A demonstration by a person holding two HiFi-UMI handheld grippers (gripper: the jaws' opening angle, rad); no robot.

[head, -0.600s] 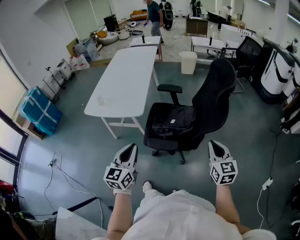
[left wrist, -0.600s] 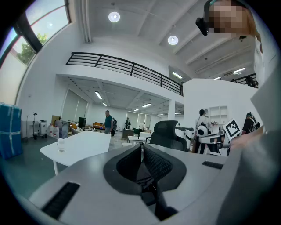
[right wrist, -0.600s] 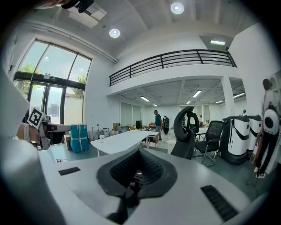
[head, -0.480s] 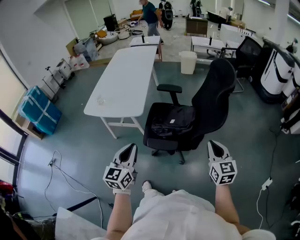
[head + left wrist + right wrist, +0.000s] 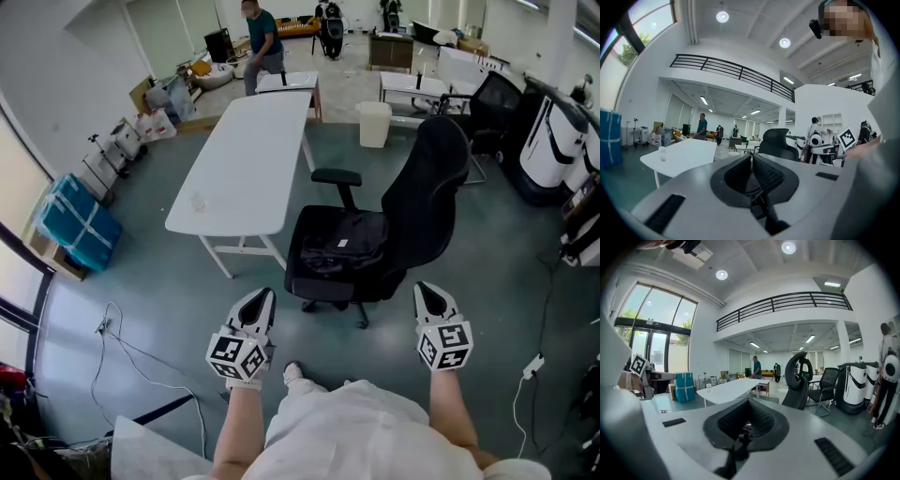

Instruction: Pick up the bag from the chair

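A black bag (image 5: 343,244) lies slumped on the seat of a black office chair (image 5: 427,192) in the middle of the head view. Both grippers are held low in front of the person's body, short of the chair. My left gripper (image 5: 257,298) is at the chair's near left, its jaws pressed together and empty. My right gripper (image 5: 428,292) is at the chair's near right, also shut with nothing in it. The left gripper view shows the closed jaws of the left gripper (image 5: 752,156) and the chair back (image 5: 776,142) beyond. The right gripper view shows the right gripper (image 5: 748,402) and the chair (image 5: 798,377).
A long white table (image 5: 246,159) stands left of the chair, with a small cup (image 5: 198,200) on it. A white bin (image 5: 375,124) stands behind. Blue crates (image 5: 73,223) sit by the left wall. Cables (image 5: 122,347) lie on the floor at left. A person (image 5: 261,42) walks in the background.
The person in the background has walked leftwards past the far end of the table. Both grippers and the bag have stayed where they were.
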